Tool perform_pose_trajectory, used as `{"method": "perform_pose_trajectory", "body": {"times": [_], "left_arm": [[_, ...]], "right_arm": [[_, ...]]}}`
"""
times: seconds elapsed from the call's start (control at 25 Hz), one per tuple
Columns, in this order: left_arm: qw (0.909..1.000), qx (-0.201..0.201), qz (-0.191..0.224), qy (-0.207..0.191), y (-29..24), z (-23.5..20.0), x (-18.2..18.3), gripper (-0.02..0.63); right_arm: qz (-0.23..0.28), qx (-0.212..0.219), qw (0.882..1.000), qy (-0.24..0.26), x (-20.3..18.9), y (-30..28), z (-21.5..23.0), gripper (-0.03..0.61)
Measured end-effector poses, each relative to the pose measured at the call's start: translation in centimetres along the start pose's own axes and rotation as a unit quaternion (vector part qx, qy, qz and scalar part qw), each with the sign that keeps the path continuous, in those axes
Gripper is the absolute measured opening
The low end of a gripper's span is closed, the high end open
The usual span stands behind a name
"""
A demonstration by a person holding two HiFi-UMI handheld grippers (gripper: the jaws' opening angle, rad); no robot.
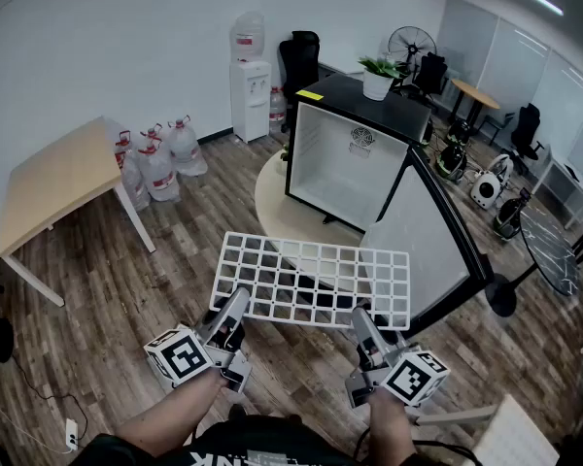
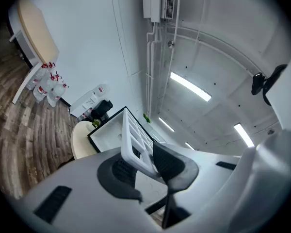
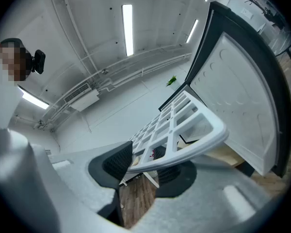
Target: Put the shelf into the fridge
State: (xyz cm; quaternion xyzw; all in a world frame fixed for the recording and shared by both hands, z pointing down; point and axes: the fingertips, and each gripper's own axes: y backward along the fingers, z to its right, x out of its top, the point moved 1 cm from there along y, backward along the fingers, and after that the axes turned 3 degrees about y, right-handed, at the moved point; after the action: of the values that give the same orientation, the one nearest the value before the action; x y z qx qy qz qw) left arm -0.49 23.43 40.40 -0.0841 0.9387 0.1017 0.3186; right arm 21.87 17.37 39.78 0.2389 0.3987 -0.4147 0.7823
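Head view: we hold the shelf [image 1: 316,278] in mid-air by its near edge, left gripper [image 1: 235,309] and right gripper [image 1: 362,320] both clamped on it, in front of the open fridge [image 1: 355,158].

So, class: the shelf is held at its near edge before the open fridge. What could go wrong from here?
1. The left gripper and right gripper pinch the shelf only along its near edge, so the far side may sag or slip.
2. The shelf's right corner hangs close to the open door and could knock it.
3. If tilted, it may jam at the fridge opening.
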Motion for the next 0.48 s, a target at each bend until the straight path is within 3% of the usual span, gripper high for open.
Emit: {"method": "perform_pose_trajectory", "body": {"times": [0.48], "left_arm": [[1.0,-0.004,-0.001,0.005,0.68,-0.78,0.84,0.087]], "right_arm": [[0.004,-0.003,1.0,0.006,-0.55,-0.65,-0.99,0.138]]}}
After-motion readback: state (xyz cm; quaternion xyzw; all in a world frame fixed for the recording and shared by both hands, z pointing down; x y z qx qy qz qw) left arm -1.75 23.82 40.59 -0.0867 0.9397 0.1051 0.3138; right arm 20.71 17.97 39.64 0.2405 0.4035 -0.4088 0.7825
